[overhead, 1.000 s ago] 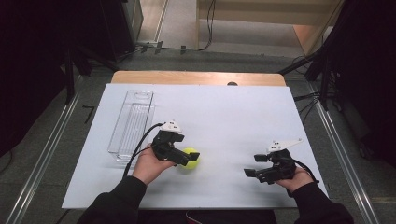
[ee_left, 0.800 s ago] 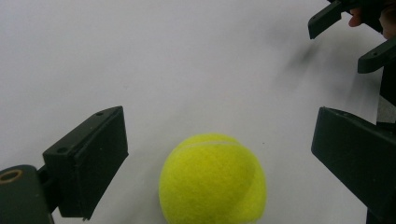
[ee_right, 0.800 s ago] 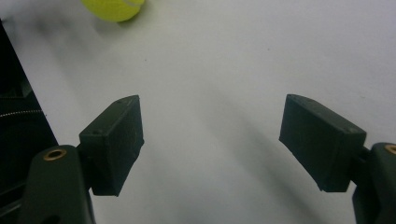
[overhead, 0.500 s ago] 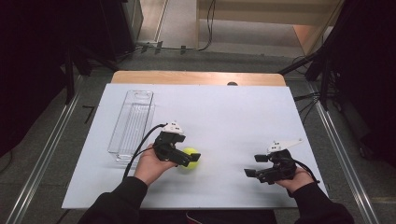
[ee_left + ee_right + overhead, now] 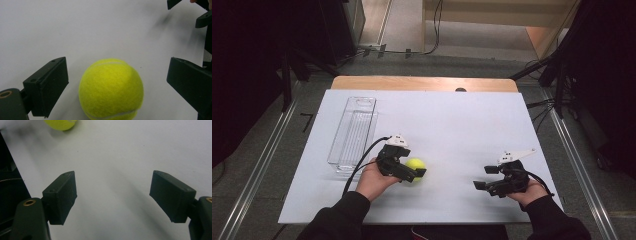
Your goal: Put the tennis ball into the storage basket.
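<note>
A white sheet is covering the bench (image 5: 452, 125), dark room around. The tennis ball (image 5: 111, 88) is sitting between the left gripper's (image 5: 117, 82) wide-open fingers, ungripped; the right gripper (image 5: 112, 195) is gaping empty.

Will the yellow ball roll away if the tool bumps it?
Probably: the tennis ball is round and sits free on the smooth white table. Its fuzzy felt likely grips well. The left tool stands open around it, not touching.

Yellow tennis ball (image 5: 111, 88) on white table (image 5: 462, 125)
</note>
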